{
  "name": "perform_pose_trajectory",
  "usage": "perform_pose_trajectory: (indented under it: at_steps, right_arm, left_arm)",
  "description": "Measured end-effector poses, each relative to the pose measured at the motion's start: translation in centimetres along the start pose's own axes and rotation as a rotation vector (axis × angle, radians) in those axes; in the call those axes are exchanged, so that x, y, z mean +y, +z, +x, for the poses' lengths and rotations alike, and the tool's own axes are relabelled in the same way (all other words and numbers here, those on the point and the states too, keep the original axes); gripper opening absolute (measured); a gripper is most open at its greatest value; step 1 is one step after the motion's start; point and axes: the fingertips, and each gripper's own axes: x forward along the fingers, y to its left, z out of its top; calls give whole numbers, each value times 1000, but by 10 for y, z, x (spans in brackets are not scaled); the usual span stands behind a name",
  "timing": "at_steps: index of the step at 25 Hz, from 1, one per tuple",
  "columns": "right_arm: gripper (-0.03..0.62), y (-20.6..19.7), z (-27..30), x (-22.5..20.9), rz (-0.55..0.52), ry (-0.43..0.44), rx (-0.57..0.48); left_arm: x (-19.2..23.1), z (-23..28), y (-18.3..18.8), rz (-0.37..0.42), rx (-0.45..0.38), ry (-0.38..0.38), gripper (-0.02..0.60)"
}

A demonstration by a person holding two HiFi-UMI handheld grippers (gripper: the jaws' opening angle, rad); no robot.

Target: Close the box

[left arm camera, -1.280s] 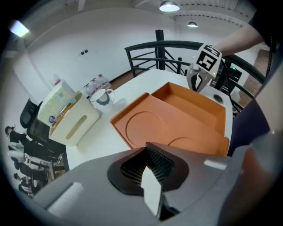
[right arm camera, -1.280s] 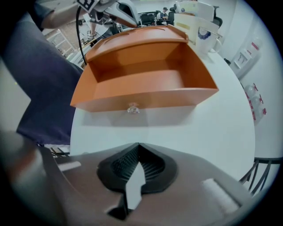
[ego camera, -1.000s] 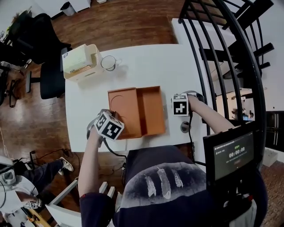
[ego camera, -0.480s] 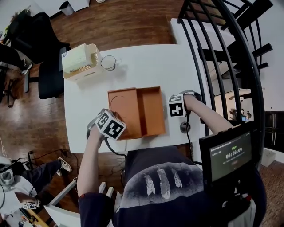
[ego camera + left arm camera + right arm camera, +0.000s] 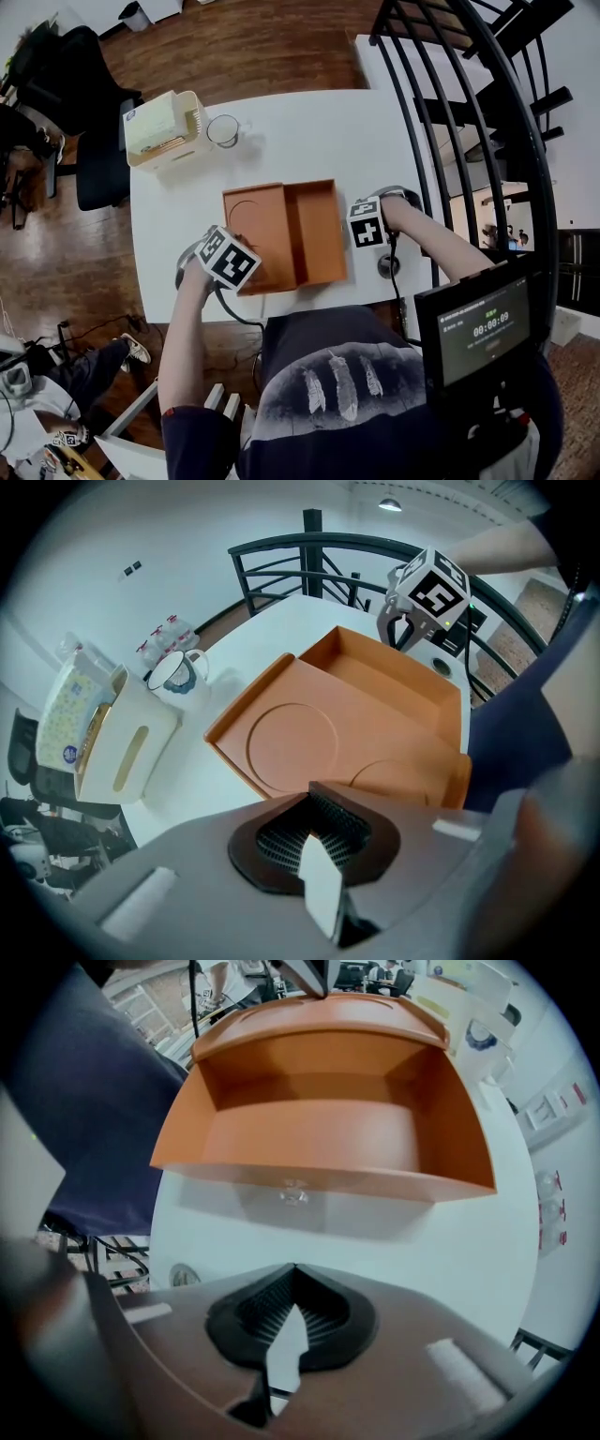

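An orange box lies open in the middle of the white table. Its lid rests flat to the left of the deep tray. My left gripper hovers over the lid's near left corner, jaws shut and empty. In the left gripper view, the left gripper points across the lid at the tray. My right gripper sits just beyond the tray's right wall, also shut and empty. In the right gripper view, the right gripper faces that wall.
A cream tissue holder and a glass mug stand at the table's far left. A round grommet sits near the right gripper. Black stair railing runs along the right; an office chair stands to the left.
The right gripper has drifted a little left, closer to the tray's wall. The left gripper has shifted slightly. The box still lies open with its lid flat.
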Motion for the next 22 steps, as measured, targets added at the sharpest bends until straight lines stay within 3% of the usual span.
perform_pose_trajectory:
  at_steps: [6, 10, 14, 22]
  right_arm:
    - [5, 4, -1, -1, 13, 0, 7]
    - [5, 31, -11, -2, 50, 17, -87]
    - [5, 38, -12, -4, -8, 10, -58]
    - [5, 46, -13, -7, -11, 2, -59]
  left_arm:
    - [-1, 0, 1, 8, 28, -23, 15]
    - [-2, -2, 3, 0, 30, -36, 15]
    - [-3, -4, 4, -4, 33, -41, 15]
    - [-3, -5, 4, -1, 28, -40, 15]
